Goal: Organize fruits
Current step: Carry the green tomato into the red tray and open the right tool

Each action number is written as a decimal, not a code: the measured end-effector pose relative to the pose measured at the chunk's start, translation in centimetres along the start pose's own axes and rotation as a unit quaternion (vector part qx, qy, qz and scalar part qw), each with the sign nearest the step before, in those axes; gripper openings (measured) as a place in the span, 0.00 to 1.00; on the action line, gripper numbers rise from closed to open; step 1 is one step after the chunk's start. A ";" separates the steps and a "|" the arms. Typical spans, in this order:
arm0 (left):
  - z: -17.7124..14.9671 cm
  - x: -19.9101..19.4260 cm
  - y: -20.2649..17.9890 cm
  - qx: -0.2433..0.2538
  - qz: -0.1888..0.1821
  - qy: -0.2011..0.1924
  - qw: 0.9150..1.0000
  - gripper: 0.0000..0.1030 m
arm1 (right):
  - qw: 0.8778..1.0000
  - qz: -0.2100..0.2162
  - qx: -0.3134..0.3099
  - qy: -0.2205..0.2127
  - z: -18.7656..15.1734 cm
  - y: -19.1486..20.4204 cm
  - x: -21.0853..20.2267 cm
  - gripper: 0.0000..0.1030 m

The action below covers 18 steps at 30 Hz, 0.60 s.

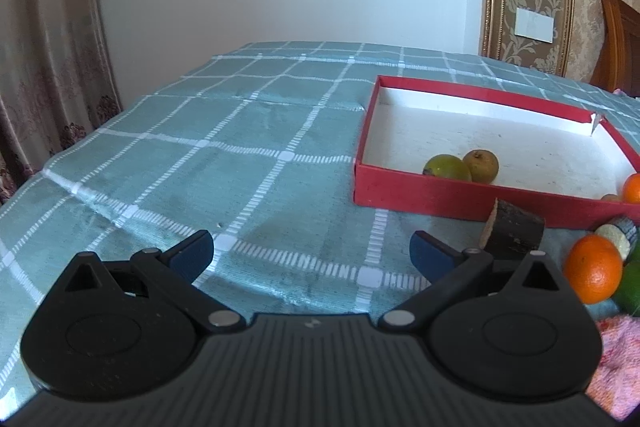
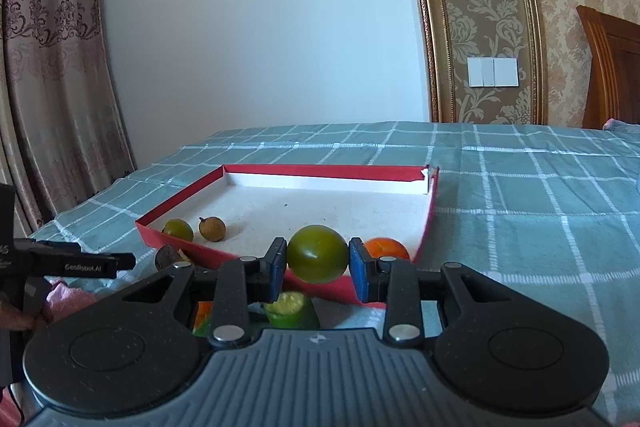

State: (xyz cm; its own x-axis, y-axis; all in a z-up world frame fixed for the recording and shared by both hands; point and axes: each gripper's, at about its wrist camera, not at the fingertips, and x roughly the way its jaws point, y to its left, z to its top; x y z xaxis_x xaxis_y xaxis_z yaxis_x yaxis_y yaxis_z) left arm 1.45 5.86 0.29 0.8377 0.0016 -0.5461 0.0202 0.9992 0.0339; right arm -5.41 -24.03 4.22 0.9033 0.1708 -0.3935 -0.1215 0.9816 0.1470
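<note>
The green fruit [image 2: 317,254] — round, glossy, olive-toned with a dark stem dimple — is clamped between the blue pads of the right gripper [image 2: 318,267], held above the near wall of the red box [image 2: 426,227]. Off to that gripper's left, the other tool's black finger reads "CenRobot.AI". The left gripper [image 1: 312,251] is spread wide over the checked cloth [image 1: 240,155] — gripping nothing.

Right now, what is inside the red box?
Inside the red box: a small green fruit, a brown fruit and an orange. The held green fruit covers part of the floor.
</note>
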 end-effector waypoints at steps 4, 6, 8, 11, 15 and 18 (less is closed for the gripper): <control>0.0 0.1 0.2 -0.004 -0.011 0.002 1.000 1.00 | 1.000 -0.006 -0.001 0.008 0.8 0.4 1.6 0.32; 0.0 0.0 0.2 -0.006 -0.015 0.002 1.000 1.00 | 1.000 -0.008 0.004 0.018 1.1 0.5 2.6 0.32; -0.1 0.0 0.3 -0.007 -0.019 0.002 1.000 1.00 | 1.000 -0.012 0.005 0.027 1.3 0.5 3.6 0.32; -0.1 0.0 0.4 -0.009 -0.022 0.002 1.000 1.00 | 0.999 -0.020 0.000 0.037 1.4 0.7 5.0 0.32; -0.1 0.0 0.4 -0.010 -0.027 0.003 1.000 1.00 | 0.998 -0.025 0.001 0.049 1.5 0.9 6.6 0.32; -0.1 -0.1 0.5 -0.011 -0.030 0.003 0.999 1.00 | 0.998 -0.030 -0.001 0.056 1.6 1.0 7.4 0.32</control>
State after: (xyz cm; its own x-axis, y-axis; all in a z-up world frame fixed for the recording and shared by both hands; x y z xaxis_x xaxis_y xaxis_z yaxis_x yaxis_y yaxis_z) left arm 1.37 6.34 0.26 0.8318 -0.0577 -0.5521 0.0583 0.9982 -0.0165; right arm 1.79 -21.95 2.91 0.8570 0.1191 -0.5014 -0.0686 0.9906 0.1181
